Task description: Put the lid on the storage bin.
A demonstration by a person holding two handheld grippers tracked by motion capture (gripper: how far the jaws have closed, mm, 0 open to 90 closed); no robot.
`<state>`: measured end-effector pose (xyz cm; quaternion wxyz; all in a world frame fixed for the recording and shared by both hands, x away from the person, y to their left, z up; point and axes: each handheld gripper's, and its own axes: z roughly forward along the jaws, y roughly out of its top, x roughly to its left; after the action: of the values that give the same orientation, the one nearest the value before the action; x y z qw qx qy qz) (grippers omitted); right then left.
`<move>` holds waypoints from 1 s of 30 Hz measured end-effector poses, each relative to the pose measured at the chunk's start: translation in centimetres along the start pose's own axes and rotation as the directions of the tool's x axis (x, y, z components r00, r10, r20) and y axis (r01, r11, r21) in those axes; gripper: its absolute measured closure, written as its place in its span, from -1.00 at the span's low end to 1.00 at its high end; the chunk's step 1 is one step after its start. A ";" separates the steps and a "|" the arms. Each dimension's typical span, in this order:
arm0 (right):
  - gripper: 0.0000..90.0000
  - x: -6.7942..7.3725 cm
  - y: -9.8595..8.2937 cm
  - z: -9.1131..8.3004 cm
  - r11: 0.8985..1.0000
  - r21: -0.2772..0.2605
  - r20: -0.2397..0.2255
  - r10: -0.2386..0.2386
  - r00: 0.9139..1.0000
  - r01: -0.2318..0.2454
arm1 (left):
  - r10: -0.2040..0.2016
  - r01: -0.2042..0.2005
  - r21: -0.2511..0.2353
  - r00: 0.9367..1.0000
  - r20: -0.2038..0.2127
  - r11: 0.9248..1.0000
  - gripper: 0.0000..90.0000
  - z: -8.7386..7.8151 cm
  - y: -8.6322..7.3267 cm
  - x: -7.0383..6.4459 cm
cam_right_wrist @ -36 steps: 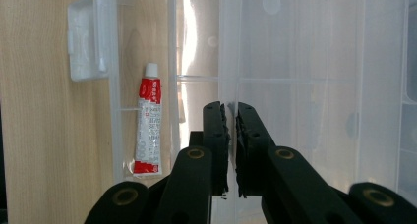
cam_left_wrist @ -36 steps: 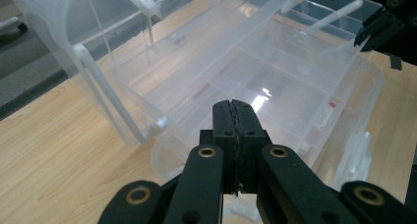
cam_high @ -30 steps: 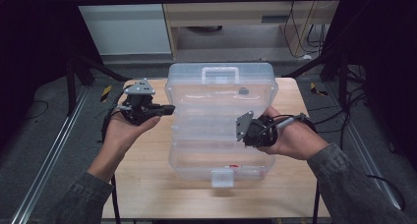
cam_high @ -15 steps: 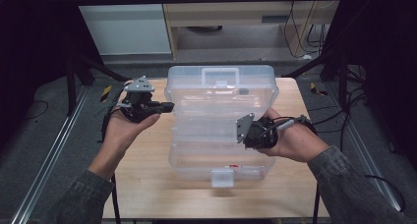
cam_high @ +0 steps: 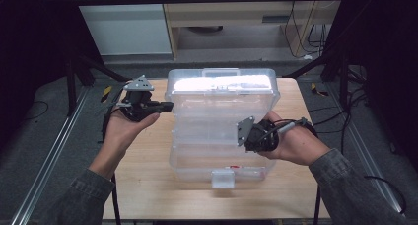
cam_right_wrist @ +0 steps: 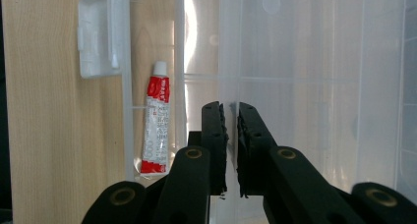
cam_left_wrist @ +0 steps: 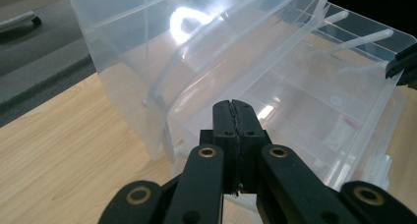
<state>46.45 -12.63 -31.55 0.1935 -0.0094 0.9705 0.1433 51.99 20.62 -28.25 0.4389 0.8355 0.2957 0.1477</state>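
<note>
Plainly, clear plastic makes the box (cam_high: 223, 126) hard to read: its lid (cam_high: 222, 83) glares white at 12 o'clock in the high view, and where lid ends and base begins is hard to tell there. At 9 o'clock the left gripper (cam_high: 165, 105) sits just beside the box's left wall, jaws pressed together with nothing between them; its own view shows the lid (cam_left_wrist: 162, 47) tilted up over ribbed compartments. The box stands mid-table (cam_high: 148, 185), with a white latch (cam_high: 222, 177) at 6 o'clock. At 3 o'clock the right gripper (cam_high: 242, 134) is partly hidden by the hand; its jaws pinch a thin clear wall of the box (cam_right_wrist: 295, 86). A red-and-white tube (cam_right_wrist: 155, 123) lies inside near the latch (cam_right_wrist: 101, 35), its print too small to read.
</note>
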 end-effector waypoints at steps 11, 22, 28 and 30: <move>0.74 0.8 -0.4 0.3 1.000 -0.022 0.003 0.005 1.000 -0.005 | -0.004 0.004 0.005 1.000 -0.003 1.000 0.99 -0.3 -1.0 -0.4; 0.11 2.2 -2.2 -0.2 0.985 -0.124 0.079 0.129 0.988 -0.119 | 0.008 -0.007 -0.015 1.000 0.012 1.000 0.99 -0.7 -2.0 -0.8; -0.18 3.1 -4.1 -1.5 0.962 -0.179 0.115 0.229 0.966 -0.207 | -0.017 0.017 0.020 1.000 0.006 1.000 0.99 -0.8 -2.9 -1.4; -0.24 3.3 -5.0 -2.1 0.950 -0.200 0.122 0.265 0.957 -0.238 | 0.019 -0.019 -0.013 0.999 0.026 1.000 0.99 -0.5 -3.1 -1.4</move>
<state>42.96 -17.86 -32.36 0.2432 0.1074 0.9294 0.2558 49.50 21.39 -30.47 0.4464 0.8374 0.2812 0.1429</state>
